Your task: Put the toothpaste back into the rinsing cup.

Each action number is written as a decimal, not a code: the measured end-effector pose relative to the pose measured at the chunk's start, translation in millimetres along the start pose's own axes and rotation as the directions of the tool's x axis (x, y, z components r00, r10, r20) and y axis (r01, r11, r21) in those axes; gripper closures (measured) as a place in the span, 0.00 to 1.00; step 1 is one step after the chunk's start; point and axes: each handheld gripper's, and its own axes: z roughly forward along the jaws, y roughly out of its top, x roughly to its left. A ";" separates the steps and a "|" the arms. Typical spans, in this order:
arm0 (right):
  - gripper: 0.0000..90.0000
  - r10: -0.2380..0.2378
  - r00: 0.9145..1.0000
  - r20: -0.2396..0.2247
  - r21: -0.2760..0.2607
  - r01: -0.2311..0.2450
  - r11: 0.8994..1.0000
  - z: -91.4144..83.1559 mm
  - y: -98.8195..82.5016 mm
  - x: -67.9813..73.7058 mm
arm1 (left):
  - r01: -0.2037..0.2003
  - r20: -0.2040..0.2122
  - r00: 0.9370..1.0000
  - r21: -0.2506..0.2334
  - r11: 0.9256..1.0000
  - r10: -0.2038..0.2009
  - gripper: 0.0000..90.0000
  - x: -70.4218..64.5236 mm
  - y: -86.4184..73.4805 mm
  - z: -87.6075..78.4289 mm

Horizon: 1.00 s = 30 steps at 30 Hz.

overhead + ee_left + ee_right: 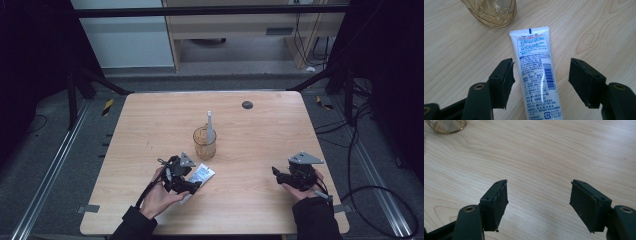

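Nearest the table's [150,220] front edge, the left gripper [541,82] has its jaws spread wide, with the white tube [537,75] lying flat on the wood between them and touching neither pad. Toward the front right corner, the right gripper [539,202] is also spread wide over bare wood, holding nothing. Just beyond the tube's crimped end, near the table's middle, stands an amber glass [204,142] with a grey stick [210,127] upright in it.

Pale wood table [260,200] on grey floor [55,150]; wooden cabinet [240,30] behind
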 end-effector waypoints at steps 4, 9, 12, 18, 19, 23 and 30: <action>0.34 0.000 1.000 -0.004 0.001 0.000 1.000 0.4 0.1 0.2 | -0.004 -0.004 1.000 0.019 1.000 0.004 0.38 -0.8 1.1 3.0; 0.34 0.001 1.000 -0.004 -0.001 -0.002 1.000 0.7 0.9 -0.2 | -0.011 0.005 1.000 0.041 0.999 0.011 0.38 -1.9 2.6 7.4; 0.33 -0.001 1.000 -0.004 0.005 0.001 1.000 1.2 0.9 0.1 | -0.014 0.009 1.000 0.064 0.998 0.014 0.38 -2.7 3.6 11.4; 0.33 -0.010 1.000 0.000 0.008 0.010 1.000 1.2 2.4 2.0 | -0.020 -0.003 1.000 0.097 0.995 0.020 0.38 -2.1 2.4 19.9; 0.33 -0.011 1.000 0.000 0.008 0.011 1.000 1.6 2.5 2.6 | -0.019 -0.005 1.000 0.104 0.994 0.020 0.38 -1.4 2.3 21.2; 0.33 -0.011 1.000 -0.001 0.015 0.011 1.000 3.3 2.6 3.1 | -0.009 -0.010 1.000 0.116 0.993 0.010 0.38 1.0 2.3 26.3; 0.33 -0.008 1.000 -0.003 0.015 0.008 1.000 3.2 2.7 2.3 | -0.004 -0.010 1.000 0.137 0.991 0.005 0.40 3.8 1.6 32.3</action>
